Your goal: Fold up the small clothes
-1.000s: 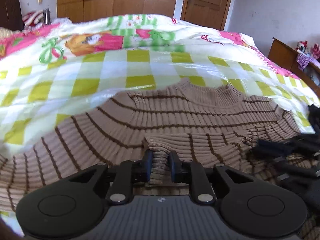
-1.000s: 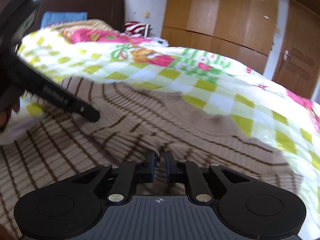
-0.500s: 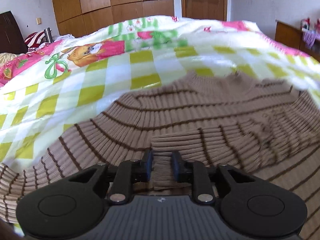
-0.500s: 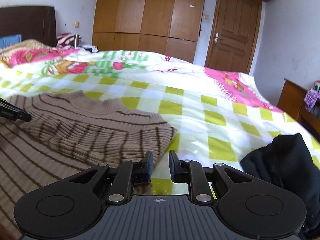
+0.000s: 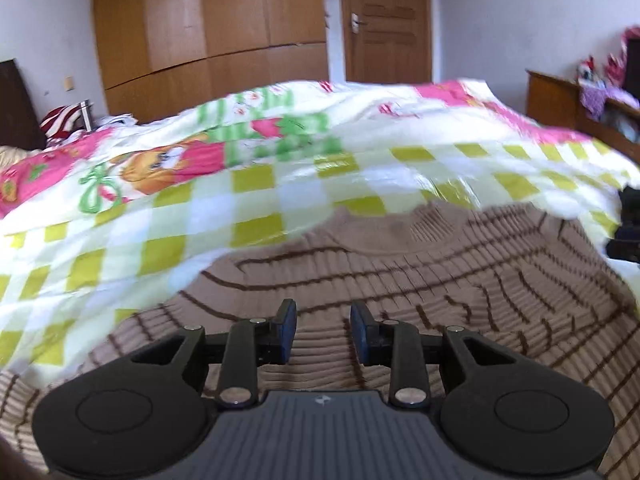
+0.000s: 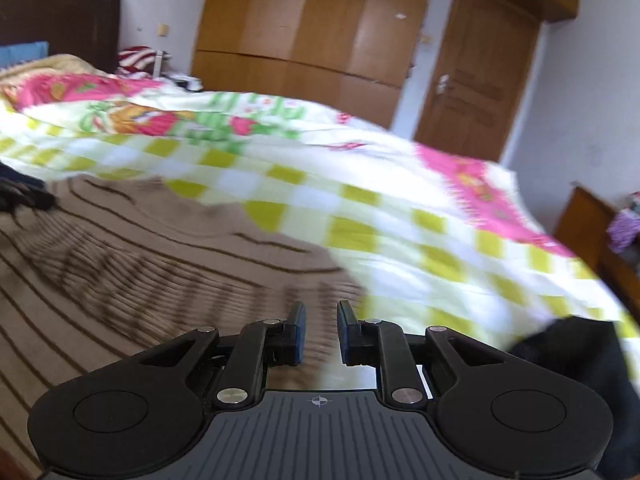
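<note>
A tan ribbed sweater with thin brown stripes (image 5: 440, 280) lies flat on the bed, collar pointing away, sleeves folded in over its body. My left gripper (image 5: 323, 330) is open and empty just above the sweater's middle. In the right wrist view the sweater (image 6: 140, 272) fills the left half. My right gripper (image 6: 321, 332) is open and empty over the sweater's right edge, where it meets the quilt. Both views are blurred by motion.
The bed is covered with a yellow-green checked quilt (image 5: 200, 216) with pink cartoon prints. A black garment (image 6: 568, 356) lies at the right near the bed's edge. Wooden wardrobes (image 5: 208, 28), a door (image 5: 384, 28) and a side cabinet (image 5: 560, 100) stand behind.
Both grippers have opened and let go of the sweater's folded sleeves. They have lifted back a little, and the sleeves now lie on the sweater's body.
</note>
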A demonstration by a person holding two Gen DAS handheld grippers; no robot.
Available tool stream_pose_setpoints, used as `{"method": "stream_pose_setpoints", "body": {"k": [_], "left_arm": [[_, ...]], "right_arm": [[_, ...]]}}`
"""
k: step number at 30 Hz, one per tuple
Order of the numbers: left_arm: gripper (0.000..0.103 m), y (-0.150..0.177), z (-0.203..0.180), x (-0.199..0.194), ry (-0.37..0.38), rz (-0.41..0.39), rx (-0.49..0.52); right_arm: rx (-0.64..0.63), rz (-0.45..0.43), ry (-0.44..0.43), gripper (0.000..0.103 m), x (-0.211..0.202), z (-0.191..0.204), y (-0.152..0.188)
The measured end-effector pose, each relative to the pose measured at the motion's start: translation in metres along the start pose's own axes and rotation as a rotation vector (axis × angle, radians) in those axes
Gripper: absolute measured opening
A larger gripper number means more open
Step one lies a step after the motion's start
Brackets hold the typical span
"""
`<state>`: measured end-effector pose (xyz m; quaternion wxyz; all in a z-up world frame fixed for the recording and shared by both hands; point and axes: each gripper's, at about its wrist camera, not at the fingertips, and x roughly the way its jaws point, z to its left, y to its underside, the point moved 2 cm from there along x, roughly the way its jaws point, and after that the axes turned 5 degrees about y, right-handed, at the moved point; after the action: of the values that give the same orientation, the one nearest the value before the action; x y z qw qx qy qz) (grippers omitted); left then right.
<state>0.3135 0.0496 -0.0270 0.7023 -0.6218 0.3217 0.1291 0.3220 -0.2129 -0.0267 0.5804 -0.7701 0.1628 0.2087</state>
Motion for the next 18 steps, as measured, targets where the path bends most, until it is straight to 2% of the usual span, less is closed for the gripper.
{"method": "stream_pose_setpoints", "body": {"k": [3,4,5,10,14,18], "left_arm": [[0.045,0.014,0.008,0.019,-0.053,0.094,0.0],[0.047,0.021,0.014,0.021,-0.054,0.111,-0.016],[0.048,0.025,0.02,0.019,-0.046,0.114,-0.032],[0.051,0.03,0.037,0.007,-0.044,0.1,-0.087],[0.051,0.025,0.037,-0.003,-0.044,0.06,-0.1],[0.051,0.019,0.037,-0.004,-0.018,0.037,-0.095]], "right_arm": [[-0.031,0.051,-0.054,0.019,0.025,0.023,0.005],[-0.028,0.136,-0.086,0.019,0.041,0.027,0.01],[-0.02,0.18,-0.099,0.019,0.051,0.03,0.013],[0.021,0.089,-0.121,0.019,0.031,0.024,0.002],[0.05,0.037,-0.011,0.02,0.033,0.011,-0.006],[0.161,0.071,0.09,0.027,0.052,-0.022,-0.012]]}}
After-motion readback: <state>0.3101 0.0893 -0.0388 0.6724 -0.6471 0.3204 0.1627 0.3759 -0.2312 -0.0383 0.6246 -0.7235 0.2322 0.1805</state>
